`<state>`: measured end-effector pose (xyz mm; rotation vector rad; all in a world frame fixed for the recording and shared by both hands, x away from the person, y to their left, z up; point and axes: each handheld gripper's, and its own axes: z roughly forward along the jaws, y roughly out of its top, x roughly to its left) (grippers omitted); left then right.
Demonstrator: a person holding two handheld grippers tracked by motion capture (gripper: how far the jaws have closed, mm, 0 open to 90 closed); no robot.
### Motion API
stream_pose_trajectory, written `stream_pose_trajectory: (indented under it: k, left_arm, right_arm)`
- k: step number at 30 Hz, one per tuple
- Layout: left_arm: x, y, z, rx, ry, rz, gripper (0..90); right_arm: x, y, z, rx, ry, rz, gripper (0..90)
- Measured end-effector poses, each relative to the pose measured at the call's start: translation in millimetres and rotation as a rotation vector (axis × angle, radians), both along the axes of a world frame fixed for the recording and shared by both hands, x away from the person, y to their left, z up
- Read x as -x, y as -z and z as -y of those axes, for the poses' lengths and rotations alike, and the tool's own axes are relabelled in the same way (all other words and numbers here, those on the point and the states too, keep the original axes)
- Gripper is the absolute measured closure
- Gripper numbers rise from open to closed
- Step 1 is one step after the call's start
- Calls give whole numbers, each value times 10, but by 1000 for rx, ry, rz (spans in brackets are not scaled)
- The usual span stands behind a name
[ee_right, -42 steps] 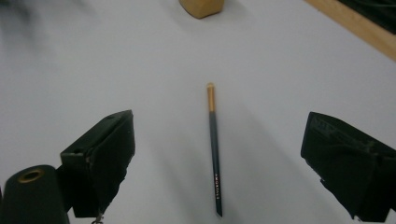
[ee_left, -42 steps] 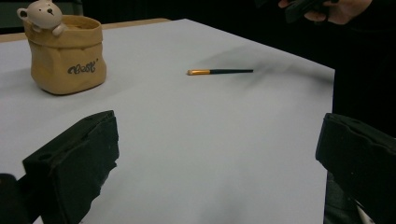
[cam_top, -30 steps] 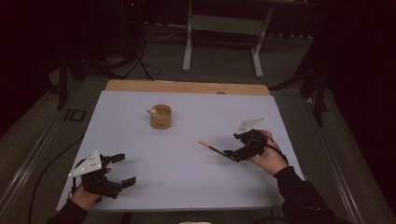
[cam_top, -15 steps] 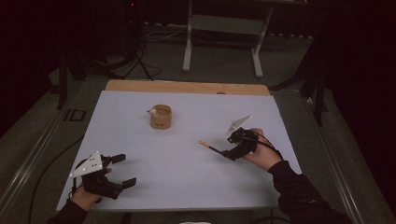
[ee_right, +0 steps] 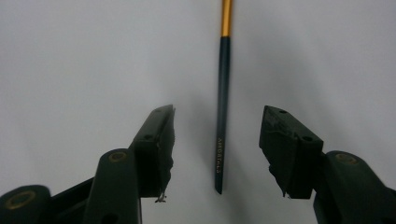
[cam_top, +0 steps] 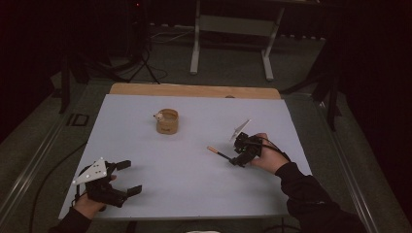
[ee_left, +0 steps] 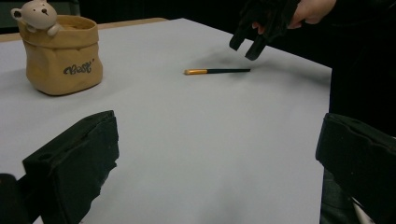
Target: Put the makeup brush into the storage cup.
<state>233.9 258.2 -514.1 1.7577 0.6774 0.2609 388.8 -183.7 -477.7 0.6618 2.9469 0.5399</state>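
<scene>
The right hand-held gripper (ee_right: 217,154), its jaws just closing but not yet touching, straddles the dark handle end of the brush (ee_right: 223,93), which lies flat on the worktop (cam_top: 184,165), long axis running straight ahead between them.

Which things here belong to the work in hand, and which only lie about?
In the work:
- brush, flat on the table
- right claw, jaws just closing, astride its handle, not touching

Lying about:
- bear pot
- left claw, open, apart
</scene>
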Motion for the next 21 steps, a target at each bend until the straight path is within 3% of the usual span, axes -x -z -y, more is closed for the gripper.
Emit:
stream_pose_trajectory:
  k: [9, 21]
  left_arm:
    - [-2, 3, 0, 5, 1, -3, 1]
    - [6, 5, -7, 6, 2, -5, 1]
  right_arm:
    - [-62, 102, -63, 74, -15, -18, 570]
    - [-159, 225, -167, 131, -14, -42, 678]
